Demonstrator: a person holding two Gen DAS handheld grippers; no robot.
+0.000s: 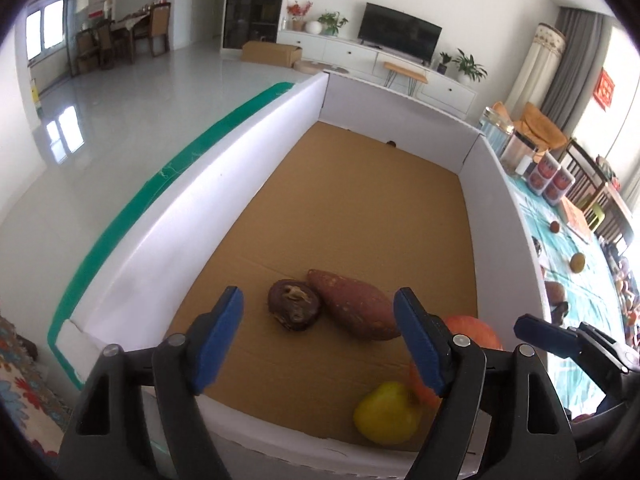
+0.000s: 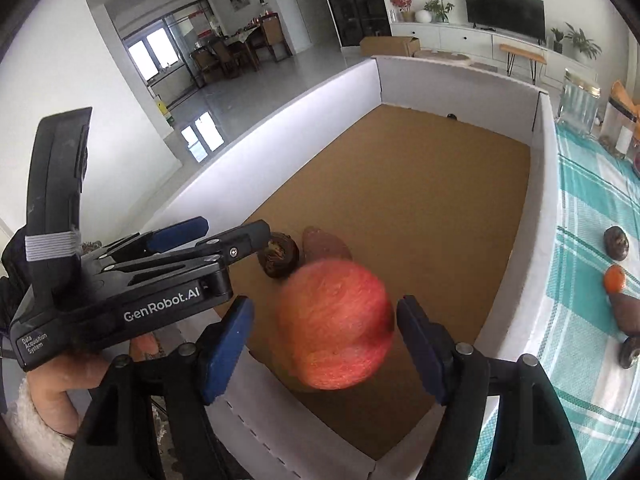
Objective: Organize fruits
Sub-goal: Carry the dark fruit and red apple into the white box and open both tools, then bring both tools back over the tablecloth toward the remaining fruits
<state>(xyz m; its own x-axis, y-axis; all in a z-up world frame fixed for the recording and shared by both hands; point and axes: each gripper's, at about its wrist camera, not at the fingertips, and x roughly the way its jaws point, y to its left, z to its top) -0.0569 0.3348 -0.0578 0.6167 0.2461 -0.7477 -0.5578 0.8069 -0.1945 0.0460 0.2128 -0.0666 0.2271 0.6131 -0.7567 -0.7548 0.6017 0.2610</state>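
Observation:
A big box with white walls and a brown cardboard floor fills both views. On its floor lie a dark brown round fruit, a sweet potato and a yellow apple. My left gripper hovers open over the near end, nothing between its blue pads. A red apple, blurred, hangs between the fingers of my right gripper. That gripper is open, with a clear gap at the left pad. In the left wrist view the red apple is partly hidden behind a finger. The left gripper shows beside the dark fruit.
Right of the box wall lies a teal checked cloth with a dark round fruit, an orange fruit and a brown piece. Glass jars stand at its far end. A hand holds the left gripper.

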